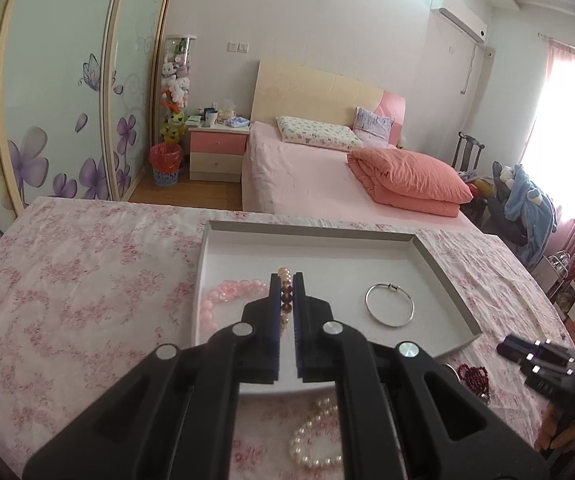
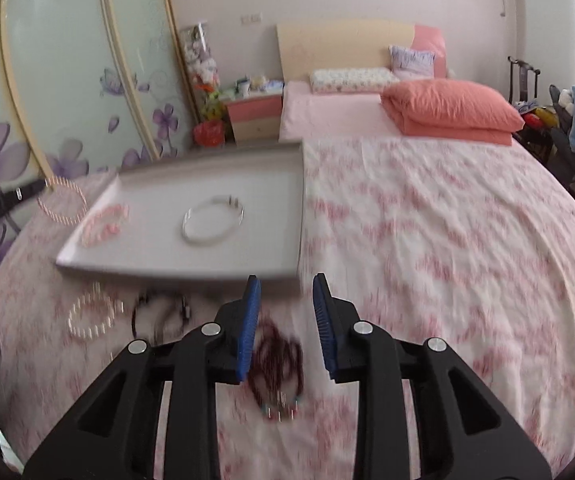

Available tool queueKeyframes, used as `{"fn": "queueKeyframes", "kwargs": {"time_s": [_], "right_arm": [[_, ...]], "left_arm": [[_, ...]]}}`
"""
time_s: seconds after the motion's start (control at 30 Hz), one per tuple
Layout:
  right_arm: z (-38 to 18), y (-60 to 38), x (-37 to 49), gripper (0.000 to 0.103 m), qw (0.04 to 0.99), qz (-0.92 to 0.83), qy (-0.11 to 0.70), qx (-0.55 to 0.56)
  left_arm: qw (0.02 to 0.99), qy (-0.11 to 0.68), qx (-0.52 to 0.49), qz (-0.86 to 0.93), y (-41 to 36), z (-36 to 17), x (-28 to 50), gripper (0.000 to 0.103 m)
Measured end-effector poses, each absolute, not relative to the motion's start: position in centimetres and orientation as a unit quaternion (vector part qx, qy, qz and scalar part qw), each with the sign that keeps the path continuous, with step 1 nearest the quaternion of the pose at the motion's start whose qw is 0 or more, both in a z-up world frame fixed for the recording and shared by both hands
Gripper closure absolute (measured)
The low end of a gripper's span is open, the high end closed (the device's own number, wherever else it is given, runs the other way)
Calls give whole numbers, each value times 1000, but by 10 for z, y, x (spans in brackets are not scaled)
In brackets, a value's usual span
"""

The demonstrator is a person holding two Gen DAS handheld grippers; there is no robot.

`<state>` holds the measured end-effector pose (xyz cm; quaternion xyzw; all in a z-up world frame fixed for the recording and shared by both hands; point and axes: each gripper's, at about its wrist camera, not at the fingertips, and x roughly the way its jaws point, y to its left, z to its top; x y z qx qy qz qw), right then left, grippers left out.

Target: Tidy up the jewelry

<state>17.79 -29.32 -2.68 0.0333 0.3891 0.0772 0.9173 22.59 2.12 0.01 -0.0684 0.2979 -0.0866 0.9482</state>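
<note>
Left gripper (image 1: 286, 280): blue-padded jaws closed tight on a bracelet of pale pink and dark brown beads (image 1: 286, 298), held above the shallow white rectangular tray (image 1: 439, 276). In the right wrist view the same bracelet shows as a blurred ring (image 2: 62, 200) hanging from the black finger tips at the far left, beside the tray's left edge (image 2: 87, 236).

Right gripper (image 2: 285, 286): jaws partly open, nothing between the pads. It hangs over the pink floral tablecloth (image 2: 427, 240), just near of the tray's near edge. Directly below the gap lies a coiled dark red bead bracelet with small metal charms (image 2: 277, 364), flat on the cloth, not touched. View is motion-blurred.

Inside the tray:
- translucent pink chunky-bead bracelet (image 1: 223, 300), left part, partly behind the left gripper.
- thin silver bangle with a clasp (image 1: 389, 305), right of centre, lying flat, apart from the pink beads.

On the cloth, near of the tray:
- white pearl bracelet (image 1: 315, 436), partly hidden by the left gripper's body.
- dark thin band or bracelet (image 2: 159, 312), between the pearls and the red beads; too blurred to tell its make.
</note>
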Motion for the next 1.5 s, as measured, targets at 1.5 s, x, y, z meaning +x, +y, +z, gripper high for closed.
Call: {"fn": "queueKeyframes", "kwargs": {"time_s": [1.5], "right_arm": [[66, -224, 204, 93, 969, 148, 194, 50]], "left_arm": [[952, 275, -75, -111, -3, 34, 227, 96]]}}
